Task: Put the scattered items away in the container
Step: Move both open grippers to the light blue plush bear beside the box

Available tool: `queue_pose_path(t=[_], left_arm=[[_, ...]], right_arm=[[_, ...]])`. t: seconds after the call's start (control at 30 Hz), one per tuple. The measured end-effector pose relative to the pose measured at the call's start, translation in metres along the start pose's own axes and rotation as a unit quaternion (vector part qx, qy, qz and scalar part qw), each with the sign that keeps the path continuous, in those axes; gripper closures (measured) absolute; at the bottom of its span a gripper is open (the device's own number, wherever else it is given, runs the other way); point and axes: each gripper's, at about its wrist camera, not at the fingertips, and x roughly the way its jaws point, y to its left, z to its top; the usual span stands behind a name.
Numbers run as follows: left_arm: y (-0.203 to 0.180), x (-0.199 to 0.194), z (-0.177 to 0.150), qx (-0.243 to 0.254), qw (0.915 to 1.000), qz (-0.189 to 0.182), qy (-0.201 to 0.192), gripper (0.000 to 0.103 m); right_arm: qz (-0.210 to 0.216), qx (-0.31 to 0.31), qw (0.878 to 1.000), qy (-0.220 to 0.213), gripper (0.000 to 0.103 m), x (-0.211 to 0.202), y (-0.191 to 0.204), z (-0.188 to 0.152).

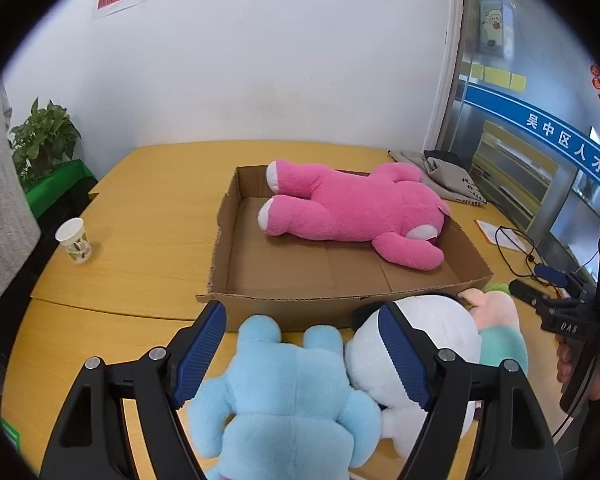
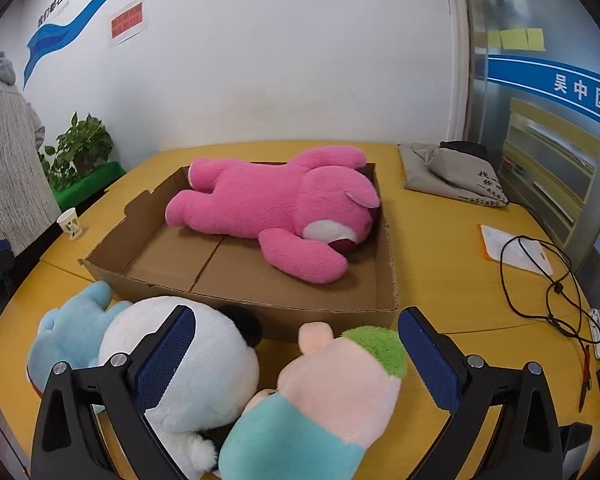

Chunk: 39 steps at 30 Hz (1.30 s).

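A shallow cardboard box [image 1: 284,304] [image 2: 228,300] sits on the yellow table with a big pink plush bear [image 1: 352,208] [image 2: 276,204] lying inside. Three plush toys lie in front of the box: a light blue one [image 1: 288,392] [image 2: 68,328], a white panda [image 1: 428,344] [image 2: 216,364], and a pink doll with green hair and a teal shirt [image 1: 500,328] [image 2: 340,380]. My left gripper [image 1: 304,348] is open, its fingers either side of the blue toy's head. My right gripper [image 2: 296,352] is open, straddling the pink doll's head, left finger over the panda.
A paper cup [image 1: 74,240] [image 2: 70,222] stands at the table's left. A grey cloth bag [image 1: 444,176] [image 2: 452,176] lies at the back right. A black cable [image 2: 548,276] and paper [image 2: 512,252] lie on the right. A potted plant [image 1: 44,140] and a person [image 2: 8,152] are at the left.
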Motion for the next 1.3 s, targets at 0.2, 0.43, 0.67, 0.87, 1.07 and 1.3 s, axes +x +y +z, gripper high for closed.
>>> queue_pose_path(t=[0.2,0.43,0.67,0.87,1.07,1.3], left_arm=[[0.005,0.028,-0.007,-0.011,0.9996,-0.010,0.025,0.025],[0.007,0.025,-0.009,-0.013,0.9997,-0.012,0.016,0.025],[-0.003,0.040,-0.012,-0.009,0.9988,-0.040,0.027,0.025],[-0.007,0.044,-0.013,-0.010,0.9982,-0.052,0.027,0.025],[-0.007,0.044,-0.016,-0.019,0.9980,-0.051,0.033,0.025],[-0.007,0.049,-0.021,-0.019,0.9981,-0.042,0.041,0.025]], right_arm=[[-0.005,-0.020,1.000,0.020,0.000,0.018,0.011,-0.014],[0.001,-0.008,1.000,0.028,0.000,0.024,0.016,-0.017],[-0.007,-0.012,0.999,0.035,0.000,0.023,0.022,-0.026],[-0.013,-0.004,0.999,0.038,0.000,0.016,0.017,-0.030],[-0.025,0.005,0.999,0.031,0.000,0.006,0.016,-0.027],[-0.021,0.014,1.000,0.018,0.000,-0.004,0.020,-0.026]])
